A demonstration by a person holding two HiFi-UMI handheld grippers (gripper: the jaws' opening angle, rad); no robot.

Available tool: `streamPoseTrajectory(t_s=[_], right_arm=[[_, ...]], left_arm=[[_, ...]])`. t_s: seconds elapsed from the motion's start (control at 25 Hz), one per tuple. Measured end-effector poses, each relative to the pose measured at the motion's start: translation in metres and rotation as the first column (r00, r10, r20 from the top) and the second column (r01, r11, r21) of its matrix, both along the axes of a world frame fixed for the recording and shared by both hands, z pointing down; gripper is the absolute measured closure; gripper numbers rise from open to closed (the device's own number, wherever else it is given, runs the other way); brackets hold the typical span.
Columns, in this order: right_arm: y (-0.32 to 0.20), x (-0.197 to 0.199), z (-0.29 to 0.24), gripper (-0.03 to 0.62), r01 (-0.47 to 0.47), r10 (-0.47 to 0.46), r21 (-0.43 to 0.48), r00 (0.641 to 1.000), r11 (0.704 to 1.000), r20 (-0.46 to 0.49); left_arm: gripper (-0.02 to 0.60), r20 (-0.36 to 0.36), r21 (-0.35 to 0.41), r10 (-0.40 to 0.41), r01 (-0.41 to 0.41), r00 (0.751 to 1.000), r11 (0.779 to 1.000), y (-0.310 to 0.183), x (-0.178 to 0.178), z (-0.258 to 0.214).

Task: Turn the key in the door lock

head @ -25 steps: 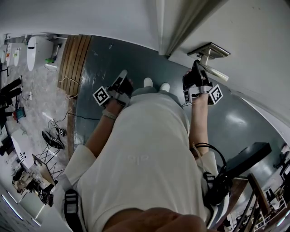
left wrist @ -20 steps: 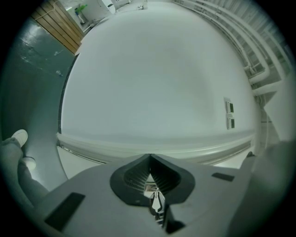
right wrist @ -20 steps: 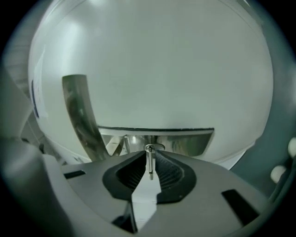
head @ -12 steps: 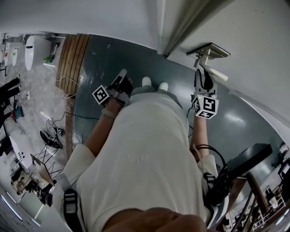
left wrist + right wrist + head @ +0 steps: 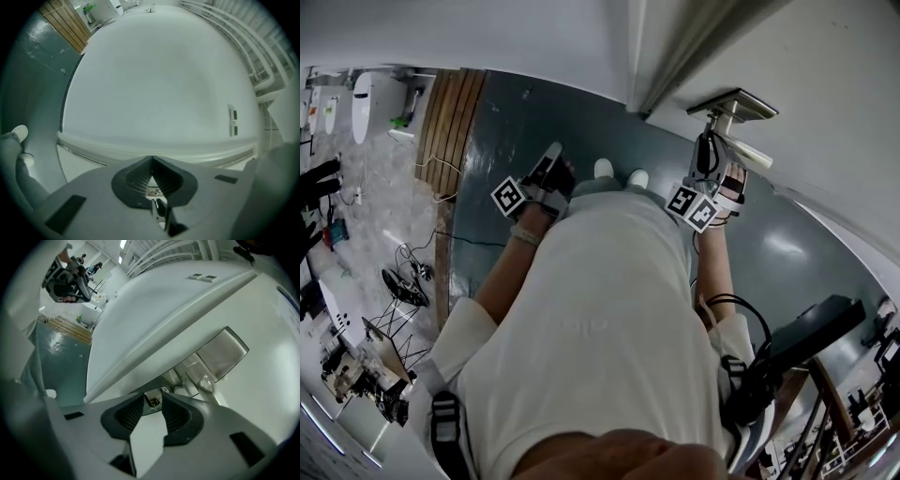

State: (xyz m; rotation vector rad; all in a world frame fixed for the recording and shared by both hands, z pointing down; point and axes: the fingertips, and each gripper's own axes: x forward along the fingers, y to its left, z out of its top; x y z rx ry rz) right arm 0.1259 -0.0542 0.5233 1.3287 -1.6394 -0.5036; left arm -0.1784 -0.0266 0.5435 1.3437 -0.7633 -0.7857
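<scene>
We see the small silvery metal key (image 5: 152, 399) pinched between the tips of our right gripper (image 5: 153, 402). Its dark ribbed jaws stand narrow and are closed on the key's head. Just past those tips the key meets the small round metal lock cylinder (image 5: 163, 390), set in the white door (image 5: 262, 404). Above and to the right of this gripper, the brushed-steel lever handle (image 5: 220, 352) juts from the door.

In the head view this gripper is raised right under the handle, with its marker cube on the near side. Our left gripper (image 5: 152, 160) hangs well apart on the other side of our body. Its jaws are pressed together with nothing between them, and it faces a plain white wall (image 5: 154, 84). Between the two grippers, lower down, a pair of white shoes (image 5: 607, 170) stands on the grey-green floor (image 5: 581, 122). Beyond the left gripper, further left, lies a brown slatted wooden panel (image 5: 450, 122).
</scene>
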Motion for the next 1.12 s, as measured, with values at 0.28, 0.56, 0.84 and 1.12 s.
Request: streamPoseTrajectory(t_s=[0.28, 0.56, 0.84, 1.12], right_arm=[[-0.013, 0.001, 0.000, 0.488, -0.038, 0.039, 0.038, 0.998, 0.999, -0.040], [-0.021, 0.004, -0.003, 0.490, -0.104, 0.108, 0.098, 0.993, 0.990, -0.041], [-0.023, 0.009, -0.005, 0.490, -0.156, 0.144, 0.077, 0.979, 0.985, 0.145], [-0.028, 0.015, -0.009, 0.491, -0.236, 0.210, -0.047, 0.734, 0.971, 0.646]], left_arm=[[0.574, -0.010, 0.006, -0.004, 0.004, 1.000, 1.000, 0.003, -0.003, -0.003], [0.574, -0.018, 0.005, 0.002, -0.002, 1.000, 1.000, 0.003, -0.001, -0.003], [0.574, -0.019, 0.004, 0.007, -0.007, 1.000, 1.000, 0.002, 0.001, -0.002], [0.574, -0.027, 0.000, -0.005, 0.005, 1.000, 1.000, 0.000, -0.001, -0.004]])
